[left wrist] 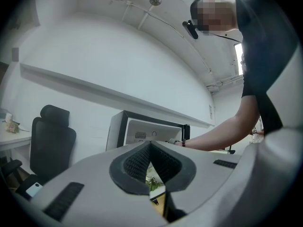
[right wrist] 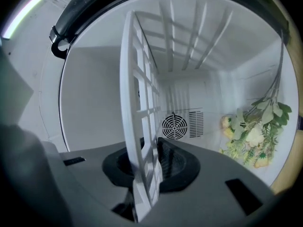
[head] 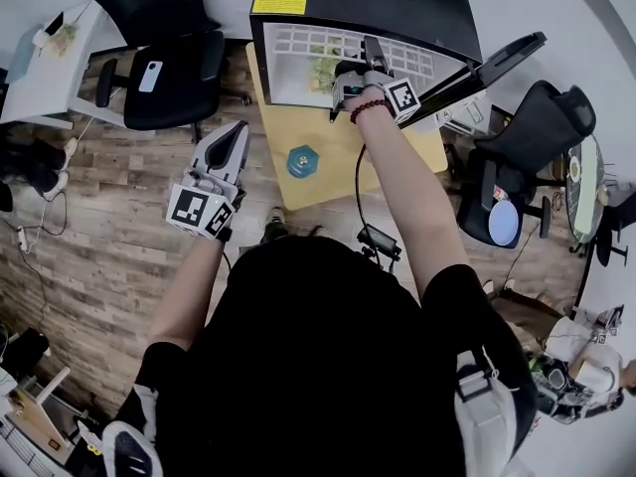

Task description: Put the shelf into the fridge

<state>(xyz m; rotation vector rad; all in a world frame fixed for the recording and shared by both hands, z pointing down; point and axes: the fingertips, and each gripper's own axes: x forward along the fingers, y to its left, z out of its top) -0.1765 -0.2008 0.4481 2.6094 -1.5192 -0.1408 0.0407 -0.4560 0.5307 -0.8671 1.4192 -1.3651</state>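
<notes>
Reaching fwd in head view, right claw [head: 370, 76] sits at the mouth of the black fridge [head: 358, 3], door [head: 497, 60] swung open just to its right. White grid shelf [head: 323, 50] spreads ahead and left of that claw, partly inside the fridge. Left claw [head: 237, 137] hangs well apart, off to the left over wood floor [head: 119, 197], nothing near its tips. Yellow table [head: 318, 187] lies btwn the two claws, w/ a blue round thing [head: 303, 160] on it. Black chair [head: 164, 63] is beyond the left claw.

Left claw view: jaws pressed together, nothing btwn them. Fridge front ahead, chair to the left, person's arm [left wrist: 222, 131] stretching across from the right.

Right claw view: jaws clenched on the shelf's near edge; shelf stands edge-on, running straight ahead into the white fridge interior. Round fan grille [right wrist: 174, 126] on the back wall just right of the shelf. Flowers [right wrist: 253, 136] lie further right, at the fridge wall.
</notes>
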